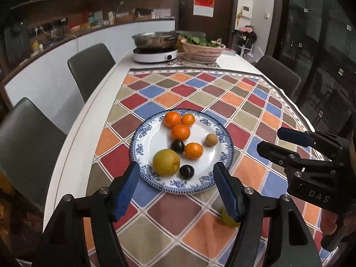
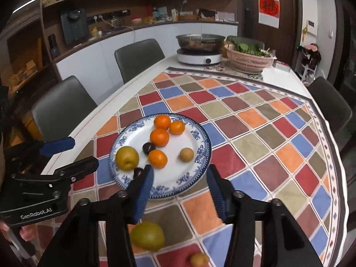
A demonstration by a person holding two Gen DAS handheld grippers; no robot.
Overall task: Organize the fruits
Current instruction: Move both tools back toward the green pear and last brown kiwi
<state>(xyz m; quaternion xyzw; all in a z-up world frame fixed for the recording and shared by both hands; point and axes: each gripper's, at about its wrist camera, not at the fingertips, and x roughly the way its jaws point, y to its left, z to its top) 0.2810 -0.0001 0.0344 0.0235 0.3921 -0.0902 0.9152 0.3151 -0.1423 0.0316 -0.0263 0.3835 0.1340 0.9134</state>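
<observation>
Left wrist view: left gripper [image 1: 175, 178] spread wide and empty above the near rim of the blue-patterned plate [image 1: 224, 133], plate resting on the checkered tablecloth [image 1: 244, 102] toward the table's left edge. On the plate: four oranges [image 1: 180, 131], two dark plums [image 1: 186, 171], one large yellow pear [image 1: 166, 162], one small brownish fruit [image 1: 211, 139]. Right wrist view: right gripper [image 2: 179, 185] likewise spread, grasping nothing, over the plate's near rim. Off the plate, toward the near edge of the cloth: a yellow-green pear [image 2: 147, 235] and a small yellow fruit [image 2: 198, 259].
</observation>
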